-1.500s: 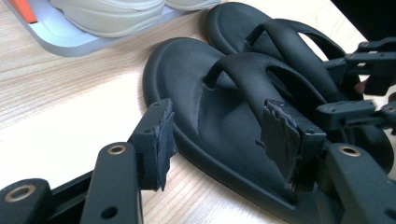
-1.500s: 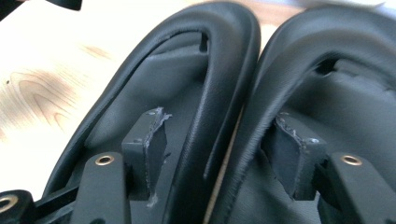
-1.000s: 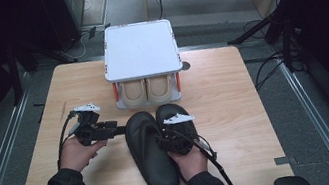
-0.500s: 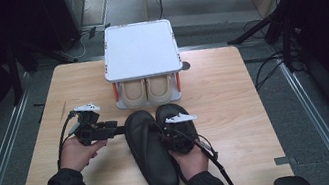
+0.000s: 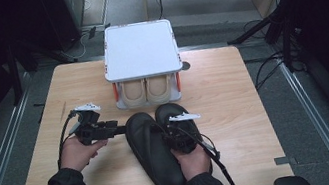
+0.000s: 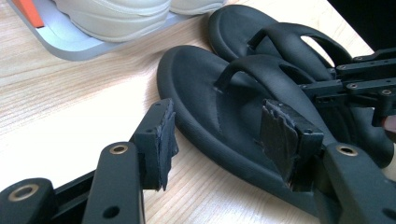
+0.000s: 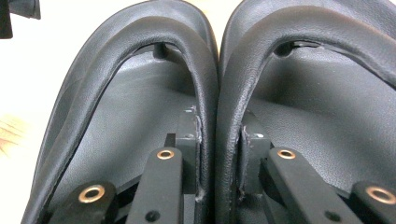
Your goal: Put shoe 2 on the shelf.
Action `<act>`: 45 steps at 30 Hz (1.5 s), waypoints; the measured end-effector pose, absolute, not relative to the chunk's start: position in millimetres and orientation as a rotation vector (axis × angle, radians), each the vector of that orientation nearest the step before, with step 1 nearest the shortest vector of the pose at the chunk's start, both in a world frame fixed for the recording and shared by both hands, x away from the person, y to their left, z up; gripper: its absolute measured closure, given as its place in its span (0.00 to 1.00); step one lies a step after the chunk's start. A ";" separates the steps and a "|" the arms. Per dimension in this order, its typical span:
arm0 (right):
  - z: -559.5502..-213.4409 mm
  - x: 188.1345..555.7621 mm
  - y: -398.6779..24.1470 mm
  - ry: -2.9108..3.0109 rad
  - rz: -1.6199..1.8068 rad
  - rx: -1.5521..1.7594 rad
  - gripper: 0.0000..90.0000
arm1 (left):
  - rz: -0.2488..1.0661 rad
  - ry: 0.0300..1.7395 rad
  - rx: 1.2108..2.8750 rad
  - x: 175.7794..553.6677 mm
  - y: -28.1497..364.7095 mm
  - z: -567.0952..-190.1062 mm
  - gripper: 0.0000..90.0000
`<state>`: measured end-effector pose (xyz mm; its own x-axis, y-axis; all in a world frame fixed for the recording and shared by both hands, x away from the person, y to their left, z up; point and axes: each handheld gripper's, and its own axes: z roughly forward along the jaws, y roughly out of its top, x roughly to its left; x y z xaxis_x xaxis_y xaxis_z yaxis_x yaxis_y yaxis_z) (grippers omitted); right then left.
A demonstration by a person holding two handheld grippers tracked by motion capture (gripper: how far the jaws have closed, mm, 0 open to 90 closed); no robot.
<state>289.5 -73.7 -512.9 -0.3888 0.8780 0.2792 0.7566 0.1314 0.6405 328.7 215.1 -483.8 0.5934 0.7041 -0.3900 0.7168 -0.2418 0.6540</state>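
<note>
Two black flip-flop sandals lie side by side on the wooden table (image 5: 222, 88): the left sandal (image 5: 153, 160) (image 6: 205, 93) and the right sandal (image 5: 178, 113) (image 6: 243, 23). My right gripper (image 5: 171, 129) (image 7: 219, 135) reaches in from the heels. Its jaws have just been closing, and each pad now presses one of the two neighbouring inner straps (image 7: 217, 84) against the other. My left gripper (image 5: 120, 128) (image 6: 219, 140) lies low at the left sandal's outer edge. It is open, one jaw over the table and one over the sole, and it touches nothing.
A small grey rack (image 5: 140, 48) with orange posts stands at the table's back middle, with a pair of beige shoes (image 5: 146, 90) under its top shelf. Bare wood lies left and right of the sandals. Cables trail from both grippers toward the person.
The right gripper's jaws look a little narrower over the sandal straps. Both hands and both sandals stay where they were.
</note>
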 end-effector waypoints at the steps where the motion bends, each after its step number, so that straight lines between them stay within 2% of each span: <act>1: -512.8 289.2 -74.7 2.236 1.098 1.626 0.84 | -0.020 1.132 1.974 328.7 215.2 -483.7 0.51; 11: -502.5 283.1 -87.2 2.312 1.127 1.580 0.84 | -0.004 1.153 1.968 330.4 218.1 -484.1 0.51; 21: -491.6 282.7 -105.3 2.590 1.181 1.214 0.84 | 0.023 1.174 1.954 330.7 225.5 -482.0 0.51; 32: -483.1 299.1 -108.2 2.801 1.225 0.917 0.83 | 0.049 1.228 1.953 328.2 240.1 -483.0 0.51; 45: -476.0 323.1 -95.9 2.919 1.241 0.777 0.83 | 0.065 1.285 1.937 315.3 256.0 -485.2 0.50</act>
<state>323.1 -95.9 -476.0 -0.8795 0.3765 0.2909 0.4707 0.5996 0.6473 315.3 256.0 -485.2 0.4840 0.7962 -0.3630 0.7553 -0.1707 0.6328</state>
